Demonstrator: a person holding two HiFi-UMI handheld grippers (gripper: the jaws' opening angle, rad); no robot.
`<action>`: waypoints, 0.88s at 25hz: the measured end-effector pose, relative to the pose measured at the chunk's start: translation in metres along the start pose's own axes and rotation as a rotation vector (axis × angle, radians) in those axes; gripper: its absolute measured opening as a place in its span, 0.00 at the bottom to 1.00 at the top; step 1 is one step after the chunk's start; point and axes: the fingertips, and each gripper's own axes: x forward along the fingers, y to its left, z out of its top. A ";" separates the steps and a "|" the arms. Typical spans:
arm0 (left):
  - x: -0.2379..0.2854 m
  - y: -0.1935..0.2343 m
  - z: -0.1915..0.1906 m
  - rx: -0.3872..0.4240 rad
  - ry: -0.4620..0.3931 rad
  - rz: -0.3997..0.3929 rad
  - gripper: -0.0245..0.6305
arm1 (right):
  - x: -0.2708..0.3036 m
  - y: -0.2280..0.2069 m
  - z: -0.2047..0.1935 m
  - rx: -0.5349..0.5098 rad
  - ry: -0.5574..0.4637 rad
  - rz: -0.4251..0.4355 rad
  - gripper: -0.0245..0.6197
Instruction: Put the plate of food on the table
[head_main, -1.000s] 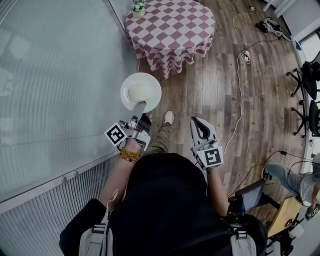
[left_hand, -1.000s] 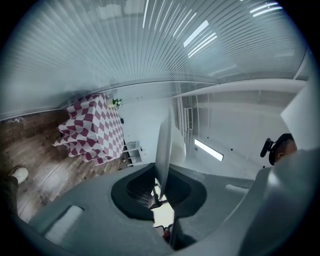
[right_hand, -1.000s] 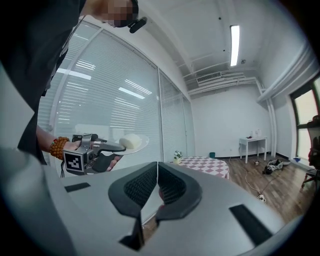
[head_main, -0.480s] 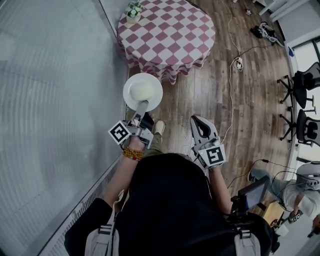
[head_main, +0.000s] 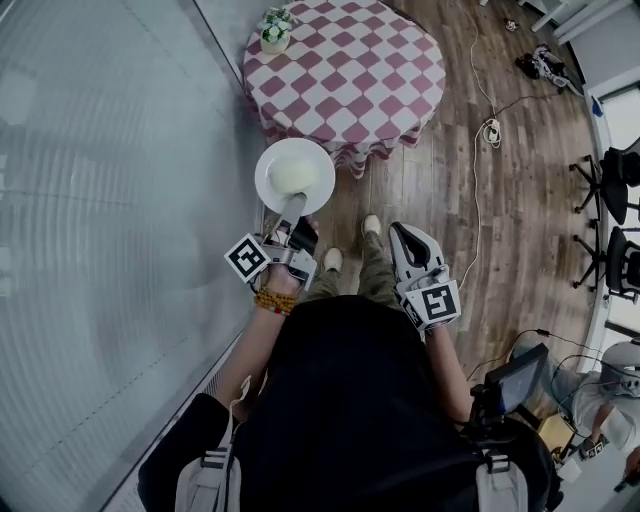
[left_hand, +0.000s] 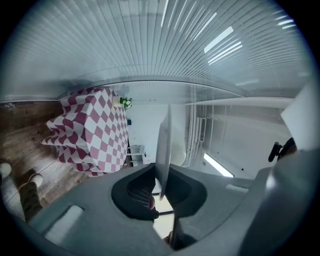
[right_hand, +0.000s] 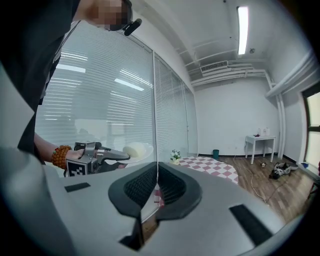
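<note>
A white plate carrying a pale round bun is held out level in front of me, my left gripper shut on its near rim. In the left gripper view the plate shows edge-on between the jaws. The right gripper view shows the plate with the bun to the left. My right gripper is shut on nothing, at my right side over the floor. Ahead stands a round table under a red-and-white checked cloth, its near edge just past the plate.
A small potted plant stands on the table's far left edge. A glass wall with blinds runs along my left. A cable and power strip lie on the wood floor to the right, with office chairs and a seated person farther right.
I have walked closer to the checked table; the plate now sits nearer its edge. Both grippers keep the same hold and pose.
</note>
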 end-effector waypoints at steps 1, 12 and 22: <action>0.007 0.000 0.000 0.003 -0.001 0.000 0.06 | 0.004 -0.006 -0.001 -0.003 0.006 0.000 0.06; 0.105 0.040 0.041 0.010 -0.139 0.063 0.07 | 0.124 -0.092 -0.025 -0.045 0.082 0.181 0.06; 0.245 0.094 0.077 -0.030 -0.114 0.254 0.08 | 0.209 -0.228 -0.011 0.001 0.093 0.167 0.06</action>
